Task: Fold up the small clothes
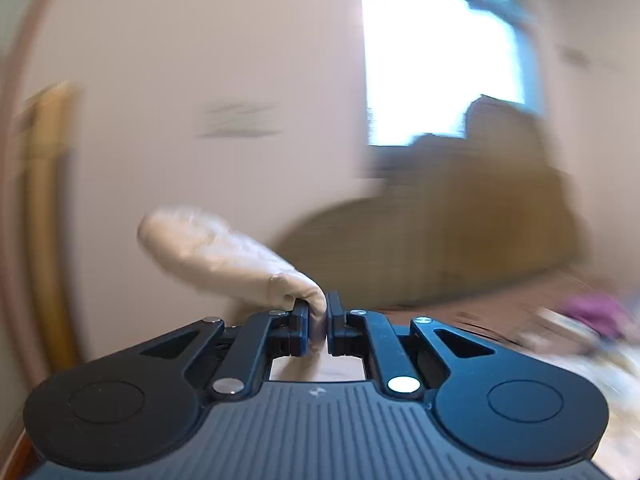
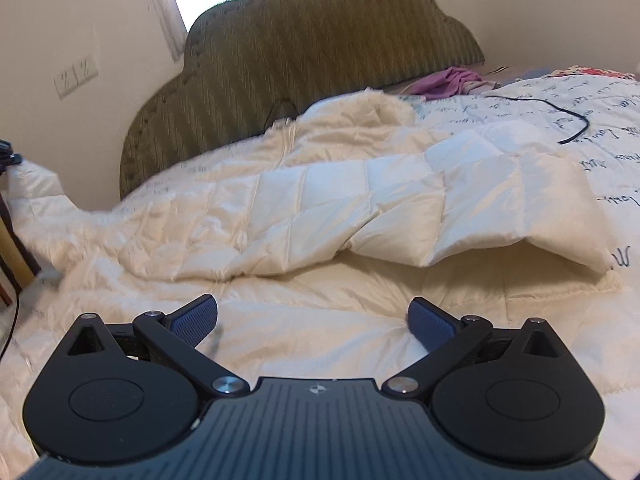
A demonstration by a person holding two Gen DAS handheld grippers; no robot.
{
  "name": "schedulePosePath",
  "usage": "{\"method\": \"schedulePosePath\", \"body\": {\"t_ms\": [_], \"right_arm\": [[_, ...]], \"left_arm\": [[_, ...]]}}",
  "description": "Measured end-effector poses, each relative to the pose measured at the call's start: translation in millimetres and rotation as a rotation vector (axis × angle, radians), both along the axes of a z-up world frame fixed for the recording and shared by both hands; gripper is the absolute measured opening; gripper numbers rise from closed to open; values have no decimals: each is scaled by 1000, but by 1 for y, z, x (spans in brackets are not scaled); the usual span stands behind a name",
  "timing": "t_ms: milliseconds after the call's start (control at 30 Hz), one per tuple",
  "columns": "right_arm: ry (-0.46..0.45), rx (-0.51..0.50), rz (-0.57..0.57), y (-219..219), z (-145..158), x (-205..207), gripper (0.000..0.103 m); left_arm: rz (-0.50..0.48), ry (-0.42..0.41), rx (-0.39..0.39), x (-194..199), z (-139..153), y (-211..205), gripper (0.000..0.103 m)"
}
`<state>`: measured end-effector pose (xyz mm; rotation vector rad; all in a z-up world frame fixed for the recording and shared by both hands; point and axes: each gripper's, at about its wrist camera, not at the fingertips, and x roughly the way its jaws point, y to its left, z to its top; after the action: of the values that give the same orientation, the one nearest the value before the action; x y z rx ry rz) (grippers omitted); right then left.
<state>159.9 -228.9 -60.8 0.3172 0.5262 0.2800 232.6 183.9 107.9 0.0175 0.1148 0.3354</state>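
Left tool (image 1: 318,322) closed tight on a fold of cream fabric, a puffy sleeve (image 1: 216,254) of the quilted jacket (image 2: 320,200), which stands out up and to the left from between the pads, clear of the bed; whole left view smeared by motion blur, with pale wall, bright window (image 1: 440,60) and brown-green headboard (image 1: 460,220) behind. Right tool (image 2: 313,322) spread wide, blue textured pads far apart, nothing between them, poised just above the cream jacket on the bed. Jacket lying across the bed in front of the right tool, mostly spread flat, furry collar (image 2: 372,106) toward the headboard (image 2: 312,48), one quilted panel folded over at the right with its lining visible beneath the raised edge. Far left end of the jacket lifted off the bed at the left edge of the right view. White bedspread (image 2: 560,120) with handwriting print beneath, a black cable (image 2: 560,110) lying on it to the right, purple cloth (image 2: 452,80) near the headboard, wall socket plate (image 2: 76,74) at left
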Motion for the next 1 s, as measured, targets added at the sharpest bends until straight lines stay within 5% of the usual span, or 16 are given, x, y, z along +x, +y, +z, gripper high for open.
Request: {"method": "schedulePosePath", "body": {"t_ms": [167,300,400,433,533,567,667,767,867,1000], "right_arm": [[-75,100,-172,-31,7,-16,103],[-74,186,-328,-64,2,-23,103],[-49,265,-373,-83,-7,-24,102],[-47,280,-376,-87,-9,-24,102],[-52,287,-377,-89,-11,-24,102],[-55,281,-375,-88,-11,-24,102],[-63,264,-358,-85,-6,-25,103],[-102,259,-286,-77,15,-22,103],[-104,311,-144,-70,39,4,102],[-78,363,-141,-65,54,45,99]], "left_arm": [[-357,164,186,1,-36,-141,8],[-572,435,259,7,-102,-231,12],[-633,542,407,-9,-147,-279,32],[-644,531,439,-18,-153,-286,40],[-683,455,499,-50,-154,-290,91],[-695,422,500,-64,-148,-283,95],[-699,380,452,-89,-130,-271,95],[-625,346,305,-81,-116,-240,95],[-476,337,123,-64,-120,-201,95],[-383,327,-15,-56,-141,-162,95]]}}
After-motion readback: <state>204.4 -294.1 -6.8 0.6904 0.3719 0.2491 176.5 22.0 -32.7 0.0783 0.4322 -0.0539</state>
